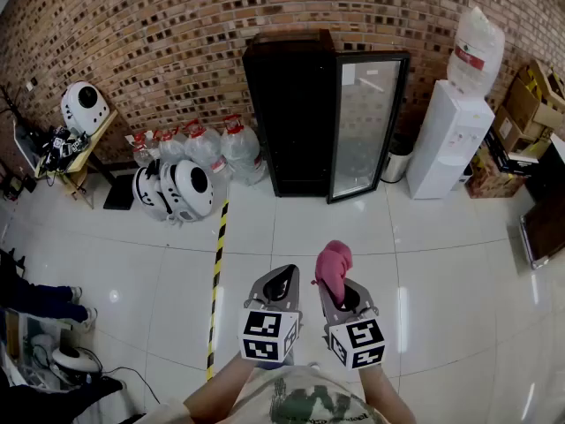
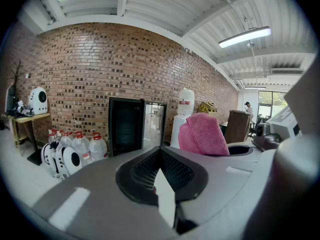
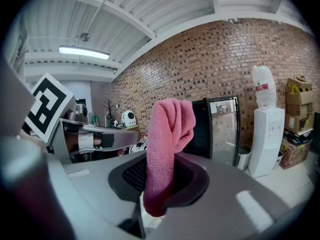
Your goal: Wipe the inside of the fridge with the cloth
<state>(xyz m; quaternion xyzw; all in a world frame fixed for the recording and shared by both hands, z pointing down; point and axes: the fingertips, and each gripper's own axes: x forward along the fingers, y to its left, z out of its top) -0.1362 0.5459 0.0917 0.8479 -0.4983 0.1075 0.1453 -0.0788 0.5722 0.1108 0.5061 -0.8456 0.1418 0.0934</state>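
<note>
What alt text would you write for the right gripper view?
The right gripper is shut on a pink cloth that stands up from its jaws. Behind, a black fridge with an open glass door stands against a brick wall.

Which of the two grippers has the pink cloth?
The right gripper, jaws clamped on the pink terry cloth; the left gripper is shut on nothing.

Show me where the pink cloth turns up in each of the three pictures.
Head view: pink cloth low centre, sticking up from the right gripper.
Left gripper view: pink cloth right of centre, beyond the jaws, not between them.
Right gripper view: pink cloth dead centre, clamped between the jaws.
Shared landmark: the black fridge, its glass door open.
</note>
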